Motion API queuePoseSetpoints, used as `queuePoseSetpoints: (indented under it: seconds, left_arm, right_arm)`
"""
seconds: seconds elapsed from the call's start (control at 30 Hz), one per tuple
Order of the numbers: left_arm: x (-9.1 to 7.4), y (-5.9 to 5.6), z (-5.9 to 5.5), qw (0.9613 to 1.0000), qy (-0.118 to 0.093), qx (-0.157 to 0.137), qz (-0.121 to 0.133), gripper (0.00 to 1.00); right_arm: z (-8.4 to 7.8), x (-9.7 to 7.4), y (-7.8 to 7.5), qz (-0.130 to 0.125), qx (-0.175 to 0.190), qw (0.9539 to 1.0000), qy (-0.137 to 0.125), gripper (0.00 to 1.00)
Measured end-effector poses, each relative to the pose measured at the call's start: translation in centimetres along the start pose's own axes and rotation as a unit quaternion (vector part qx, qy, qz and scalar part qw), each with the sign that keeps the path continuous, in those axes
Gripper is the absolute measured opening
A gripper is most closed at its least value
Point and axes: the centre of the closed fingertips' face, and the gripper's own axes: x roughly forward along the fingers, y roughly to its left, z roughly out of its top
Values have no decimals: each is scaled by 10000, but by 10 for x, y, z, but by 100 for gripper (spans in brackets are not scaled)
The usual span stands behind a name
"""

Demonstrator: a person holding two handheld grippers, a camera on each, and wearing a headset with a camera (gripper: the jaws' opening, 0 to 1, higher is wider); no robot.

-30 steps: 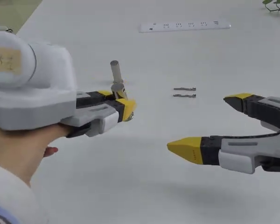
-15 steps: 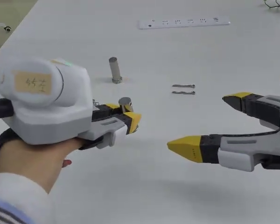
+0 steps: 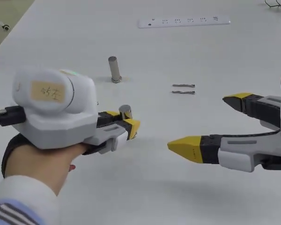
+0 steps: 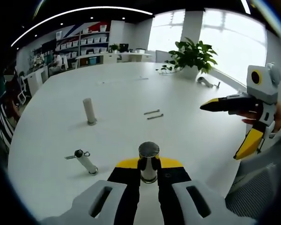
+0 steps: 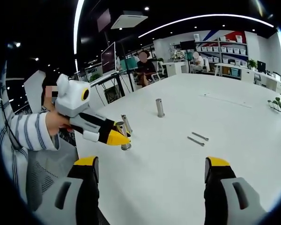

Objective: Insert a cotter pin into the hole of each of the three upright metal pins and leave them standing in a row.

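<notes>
My left gripper (image 3: 123, 120) is shut on a short upright metal pin (image 3: 125, 111), low over the white table (image 3: 145, 187); its own view has that pin (image 4: 149, 151) between the yellow-tipped jaws. A second metal pin (image 3: 114, 69) stands upright farther back. A third pin (image 4: 85, 162) carries a cotter pin through its head and leans at my left. Two loose cotter pins (image 3: 183, 89) lie side by side in the middle. My right gripper (image 3: 208, 124) hovers open at the right with nothing between its fingers.
A white power strip (image 3: 184, 21) lies along the far side of the table. A potted plant (image 4: 192, 58) stands at the far end. People sit at desks (image 5: 145, 63) beyond the table's edge.
My left gripper has carried its pin toward me, away from the upright pin at the back. The right gripper has stayed where it was, open.
</notes>
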Motion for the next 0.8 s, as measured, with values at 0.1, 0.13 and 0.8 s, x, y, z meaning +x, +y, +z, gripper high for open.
queuePoseSetpoints:
  seconds: [0.1, 0.13, 0.8]
  left_arm:
    - [2, 0, -1, 10000, 3, -21, 20, 9]
    - [3, 0, -2, 10000, 20, -9, 31, 9]
    - [12, -2, -21, 9992, 258, 263, 135, 9]
  right_arm:
    - [0, 0, 1, 11, 0, 10000, -3, 92]
    - [0, 0, 1, 21, 3, 10000, 1, 92]
    - [-5, 3, 1, -15, -39, 9999, 105, 92]
